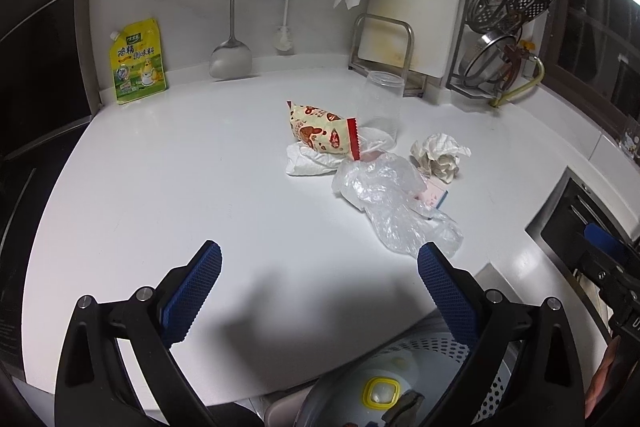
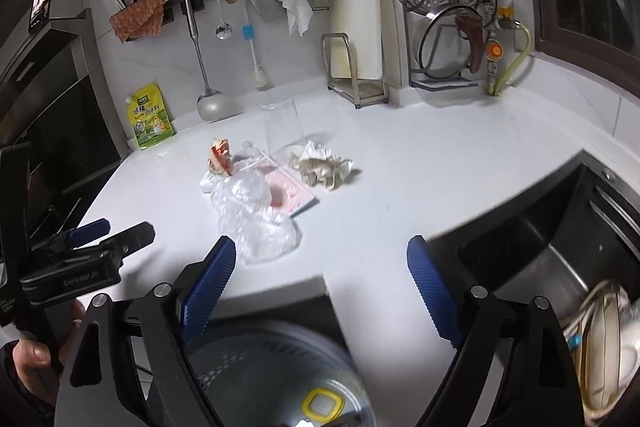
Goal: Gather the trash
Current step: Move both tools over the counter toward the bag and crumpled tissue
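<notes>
Both blue-padded grippers, left (image 1: 320, 267) and right (image 2: 322, 259), are held spread and empty above the white countertop (image 1: 180, 187), near the crumpled clear plastic bag (image 1: 384, 199).

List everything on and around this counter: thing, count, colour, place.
snack wrapper: 1, cream and red, mid-counter, lying on white paper
clear plastic bag: 1, see-through, crumpled, nearest the grippers
crumpled paper ball: 1, white-beige, right of the bag
pink flat packet: 1, pink, partly under the bag
clear plastic jar: 1, transparent, upright behind the wrapper
yellow seasoning pouch: 1, yellow-green, against the back wall, left
steel spatula: 1, silver, hanging on the wall rail
perforated basket bin: 1, grey-white, below the counter edge
sink: 1, dark, right
left gripper: 1, black with blue pads, open
right gripper: 1, black with blue pads, open
</notes>
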